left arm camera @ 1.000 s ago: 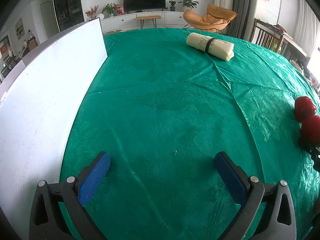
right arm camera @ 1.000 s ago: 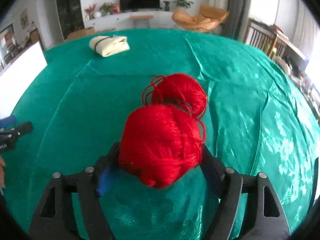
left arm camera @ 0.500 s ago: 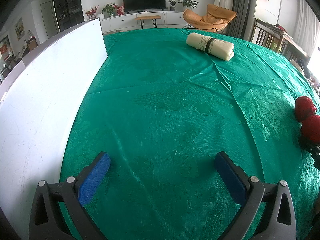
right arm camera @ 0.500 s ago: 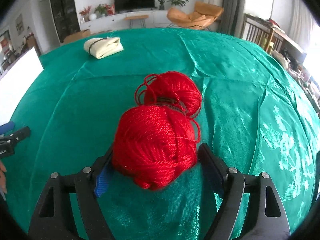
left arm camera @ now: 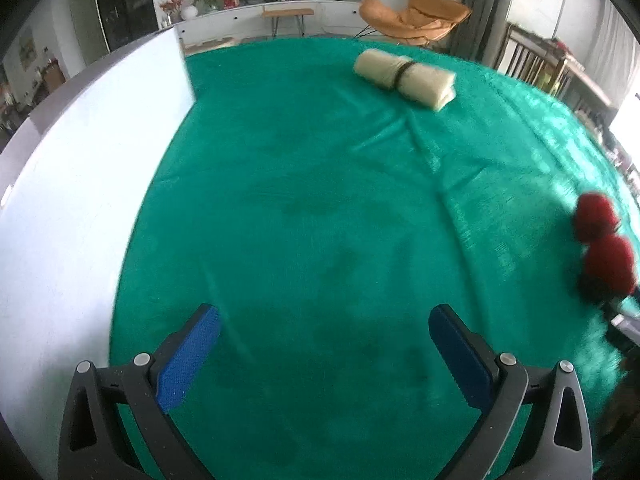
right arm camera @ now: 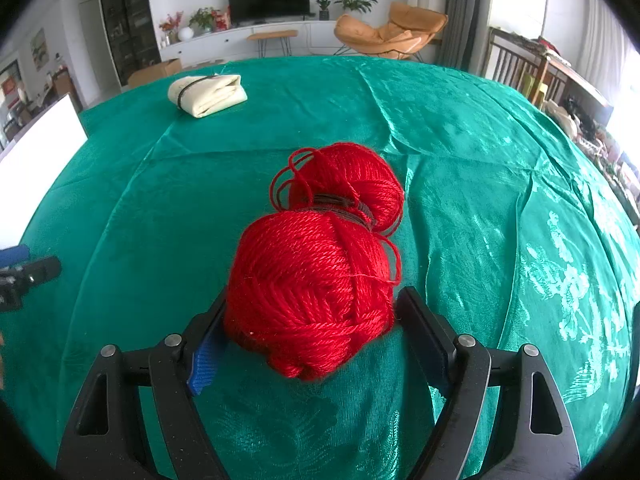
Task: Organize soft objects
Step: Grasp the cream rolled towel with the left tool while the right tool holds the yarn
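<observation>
Right gripper [right arm camera: 310, 320] has its jaws spread around the near ball of the banded red yarn skein [right arm camera: 320, 264] on the green-clothed table [right arm camera: 480, 208], while left gripper [left arm camera: 324, 344] hangs wide open over bare cloth, cream rolled towel [left arm camera: 404, 74] far ahead.

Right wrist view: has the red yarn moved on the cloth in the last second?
No. The red yarn sits at the same offset from the cream roll on the green cloth as before.

Bare green tablecloth [left arm camera: 320, 200] ahead, white board [left arm camera: 80, 200] walling the left (upright), cream roll [left arm camera: 404, 74] far back
</observation>
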`<state>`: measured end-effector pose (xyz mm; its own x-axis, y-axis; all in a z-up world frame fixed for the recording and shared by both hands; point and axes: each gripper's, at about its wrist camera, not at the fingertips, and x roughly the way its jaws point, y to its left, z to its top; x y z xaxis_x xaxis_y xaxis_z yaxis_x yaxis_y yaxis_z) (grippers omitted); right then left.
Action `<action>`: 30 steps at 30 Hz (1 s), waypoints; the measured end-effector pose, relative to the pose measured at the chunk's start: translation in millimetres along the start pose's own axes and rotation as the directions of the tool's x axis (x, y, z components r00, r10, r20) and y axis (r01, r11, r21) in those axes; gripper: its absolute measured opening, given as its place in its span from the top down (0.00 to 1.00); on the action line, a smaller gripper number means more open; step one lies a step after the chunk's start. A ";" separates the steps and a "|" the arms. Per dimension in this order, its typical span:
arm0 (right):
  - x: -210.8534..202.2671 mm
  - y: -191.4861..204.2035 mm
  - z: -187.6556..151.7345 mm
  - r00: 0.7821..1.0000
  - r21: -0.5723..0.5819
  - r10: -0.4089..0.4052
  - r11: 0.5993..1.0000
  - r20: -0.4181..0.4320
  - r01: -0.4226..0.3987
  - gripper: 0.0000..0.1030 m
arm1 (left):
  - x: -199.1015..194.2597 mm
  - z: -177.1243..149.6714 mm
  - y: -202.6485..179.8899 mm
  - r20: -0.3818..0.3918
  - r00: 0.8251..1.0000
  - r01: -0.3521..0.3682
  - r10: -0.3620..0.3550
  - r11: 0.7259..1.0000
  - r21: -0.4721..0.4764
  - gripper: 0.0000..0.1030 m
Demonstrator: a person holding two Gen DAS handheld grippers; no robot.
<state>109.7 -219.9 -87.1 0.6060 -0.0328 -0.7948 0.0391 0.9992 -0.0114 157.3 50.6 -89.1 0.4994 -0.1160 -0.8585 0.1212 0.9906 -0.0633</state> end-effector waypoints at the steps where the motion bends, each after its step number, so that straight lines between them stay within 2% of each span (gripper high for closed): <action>1: 0.4 0.0 0.2 1.000 0.000 0.000 1.000 0.000 0.000 0.20 | -4.3 9.2 -5.4 0.006 0.999 0.032 -0.032 0.999 -0.012 0.00; 4: 0.1 0.0 0.0 1.000 0.000 0.000 1.000 0.000 0.000 0.20 | -7.2 41.0 -16.8 0.015 0.994 0.111 -0.110 0.993 -0.050 0.00; 7: 0.1 -0.1 0.0 1.000 0.000 0.000 1.000 0.000 0.000 0.20 | 4.8 92.3 -22.2 0.013 0.981 0.192 -0.192 0.971 -0.145 0.00; 13: 0.0 -0.2 0.0 1.000 -0.001 0.001 1.000 0.001 -0.001 0.20 | 60.9 170.6 -44.2 -0.048 0.974 0.203 -0.222 0.945 -0.256 0.00; 16: 0.2 -0.2 0.1 1.000 0.000 0.001 1.000 0.001 -0.001 0.20 | 96.6 200.8 -56.4 -0.048 0.985 0.147 -0.168 0.945 -0.293 0.00; 21: -0.3 -0.2 -0.2 1.000 0.000 0.002 1.000 0.001 -0.002 0.20 | 139.7 215.9 -71.3 -0.067 0.996 0.032 -0.055 0.951 -0.309 0.00; 22: -0.1 -0.1 -0.1 1.000 0.000 0.003 1.000 0.001 -0.003 0.19 | 139.9 219.1 -77.6 -0.037 0.999 0.002 -0.013 0.959 -0.282 0.00; 24: -0.1 -0.5 0.1 1.000 -0.001 0.006 1.000 0.001 -0.006 0.19 | 148.0 225.2 -94.3 -0.065 0.998 -0.026 0.015 0.983 -0.180 0.02; 25: 0.1 -0.3 0.2 1.000 -0.001 0.005 1.000 0.001 -0.005 0.19 | 149.0 225.7 -98.4 -0.065 0.998 -0.014 0.004 0.989 -0.144 0.10; 27: 1.5 0.2 0.9 1.000 -0.003 0.006 1.000 0.000 -0.006 0.18 | 140.7 220.6 -107.7 -0.012 0.999 -0.041 0.041 0.998 -0.039 0.30; 28: 1.9 0.4 1.0 1.000 -0.004 0.006 1.000 0.000 -0.006 0.18 | 134.5 217.9 -107.4 0.010 0.999 -0.032 0.032 0.999 -0.019 0.42; 30: 2.1 0.2 0.8 1.000 -0.004 0.006 1.000 0.000 -0.006 0.18 | 121.6 213.1 -104.5 0.034 0.999 -0.008 0.008 1.000 0.000 0.54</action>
<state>111.7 -219.7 -88.3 0.6063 -0.0269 -0.7948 0.0325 0.9994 -0.0091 388.2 -82.5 -78.5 0.5294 -0.1108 -0.8411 0.1174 0.9915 -0.0567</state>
